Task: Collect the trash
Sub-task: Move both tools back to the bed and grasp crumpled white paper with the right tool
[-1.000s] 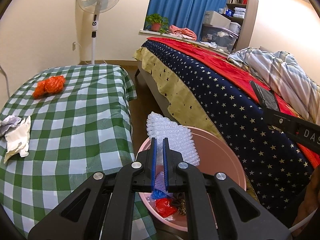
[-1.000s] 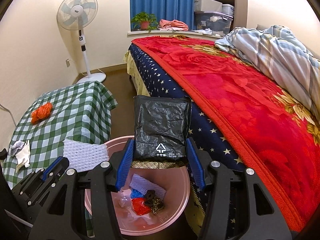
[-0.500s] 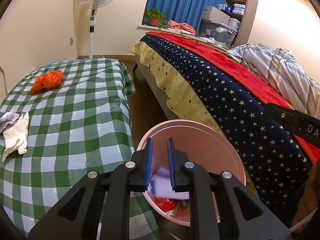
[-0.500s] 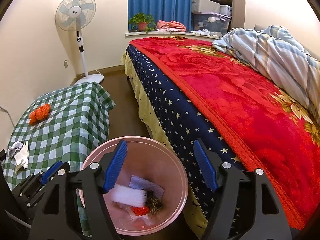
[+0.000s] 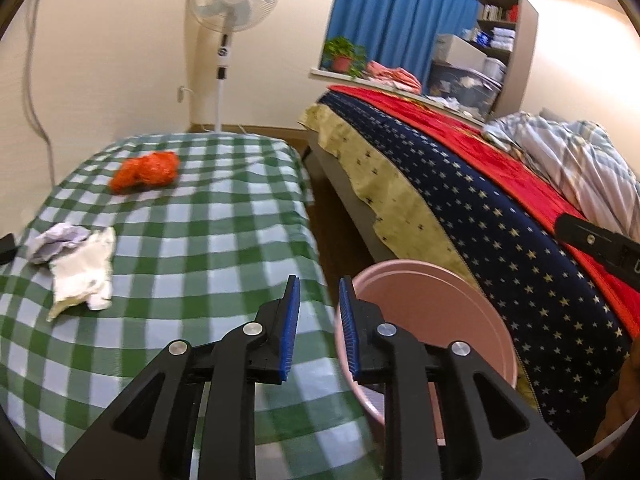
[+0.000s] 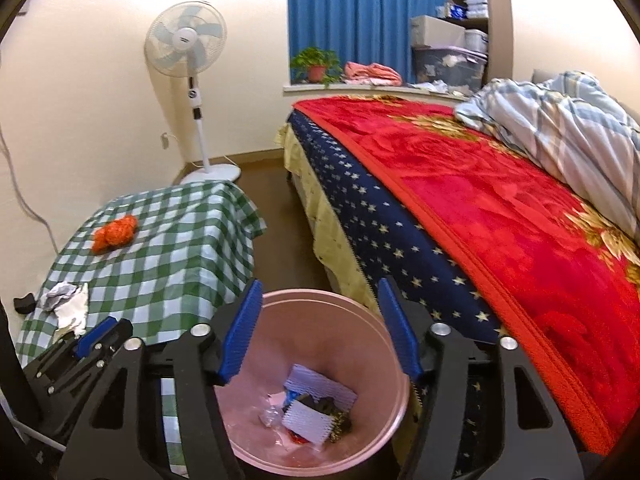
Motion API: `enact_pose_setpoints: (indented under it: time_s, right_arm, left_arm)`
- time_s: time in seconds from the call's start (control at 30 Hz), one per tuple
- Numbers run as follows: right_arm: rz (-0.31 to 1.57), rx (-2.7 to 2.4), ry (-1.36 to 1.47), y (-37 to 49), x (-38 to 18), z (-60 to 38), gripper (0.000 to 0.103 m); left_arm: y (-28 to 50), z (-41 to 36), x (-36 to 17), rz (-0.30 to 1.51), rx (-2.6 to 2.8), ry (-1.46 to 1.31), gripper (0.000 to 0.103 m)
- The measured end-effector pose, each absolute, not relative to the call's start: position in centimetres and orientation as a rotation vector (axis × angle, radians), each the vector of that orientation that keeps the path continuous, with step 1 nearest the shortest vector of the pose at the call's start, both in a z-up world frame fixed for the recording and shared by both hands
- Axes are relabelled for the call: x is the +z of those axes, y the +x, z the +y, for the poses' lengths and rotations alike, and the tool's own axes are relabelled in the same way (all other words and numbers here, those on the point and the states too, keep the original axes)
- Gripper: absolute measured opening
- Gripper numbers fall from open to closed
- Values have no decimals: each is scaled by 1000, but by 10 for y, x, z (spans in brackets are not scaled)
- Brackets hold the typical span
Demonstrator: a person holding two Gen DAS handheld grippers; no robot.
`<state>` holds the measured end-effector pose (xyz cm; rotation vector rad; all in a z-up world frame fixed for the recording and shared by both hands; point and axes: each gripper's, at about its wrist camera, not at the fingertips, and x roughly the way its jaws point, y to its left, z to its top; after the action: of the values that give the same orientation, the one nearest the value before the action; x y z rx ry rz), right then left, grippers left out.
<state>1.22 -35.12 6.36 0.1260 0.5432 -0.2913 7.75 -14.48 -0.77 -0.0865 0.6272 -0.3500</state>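
Observation:
A pink bin [image 6: 372,316] stands on the floor between the checked table and the bed; its rim also shows in the left wrist view [image 5: 440,276]. It holds white bubble wrap [image 6: 308,422] and other scraps. My right gripper [image 6: 320,292] is open and empty above the bin. My left gripper [image 5: 319,292] is open a little and empty, over the table edge beside the bin. An orange crumpled wrapper [image 5: 146,171] and white crumpled paper [image 5: 82,266] lie on the table.
The green checked table [image 5: 224,248] is at left. A bed with a red blanket [image 6: 500,208] and starry navy cover [image 5: 500,240] fills the right. A standing fan [image 6: 188,52] is by the far wall. A small black object [image 6: 24,303] sits at the table's left edge.
Both grippers let go: the bubble wrap and the black bag dropped into the bin. My left gripper then swung left toward the table and opened slightly wider.

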Motion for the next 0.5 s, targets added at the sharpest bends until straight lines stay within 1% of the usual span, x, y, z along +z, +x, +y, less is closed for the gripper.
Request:
enact_pose_setpoints:
  time_s: [0.13,0.5]
  right_arm:
    - [516,-238,136,13,65,-341,46]
    - [486,-35,163,37,56,-286,36]
  left_arm:
    - [81,-120,-6,604,-278,-105,21]
    - [92,-41,-5,554,-40,-172,21]
